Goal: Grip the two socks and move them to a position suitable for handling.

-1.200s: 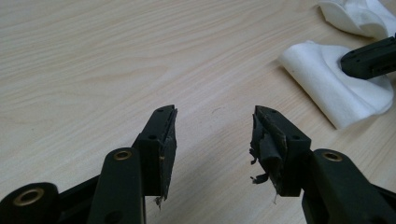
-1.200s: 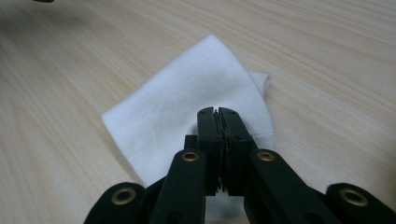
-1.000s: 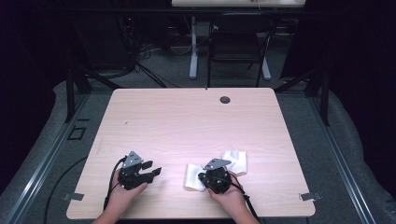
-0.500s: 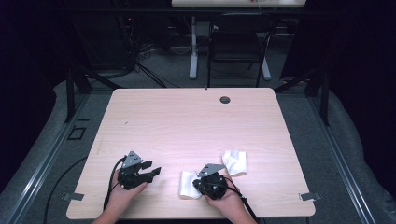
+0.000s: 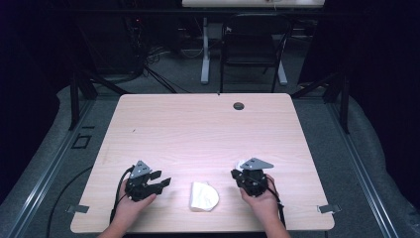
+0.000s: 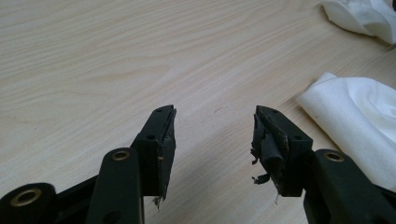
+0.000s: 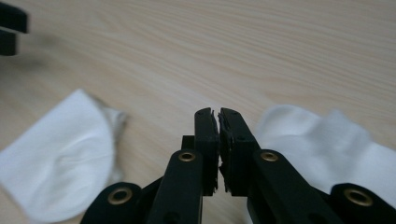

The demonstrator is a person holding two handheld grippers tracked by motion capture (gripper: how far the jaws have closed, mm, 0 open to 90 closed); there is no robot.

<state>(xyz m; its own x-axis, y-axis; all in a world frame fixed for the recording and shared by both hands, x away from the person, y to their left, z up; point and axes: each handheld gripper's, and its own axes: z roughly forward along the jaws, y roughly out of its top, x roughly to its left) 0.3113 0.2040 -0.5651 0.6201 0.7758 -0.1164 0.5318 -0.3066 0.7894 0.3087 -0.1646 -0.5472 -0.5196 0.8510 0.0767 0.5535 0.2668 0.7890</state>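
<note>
From above, a folded white cloth lay near the table's front edge, between the left gripper and the right gripper; a second cloth peeked out just beyond the right one. Along the left gripper, the jaws stood wide with nothing between them, the folded cloth to its right. Along the right gripper, the jaws were pressed together, empty, between both cloths. The cloth looked light, soft and limp; a pinch at a loose edge would likely serve best.

Light wood desk w/ dark grommet hole near far edge. On it: folded white cloth near front edge, 2nd white cloth to its right, crumpled.
</note>
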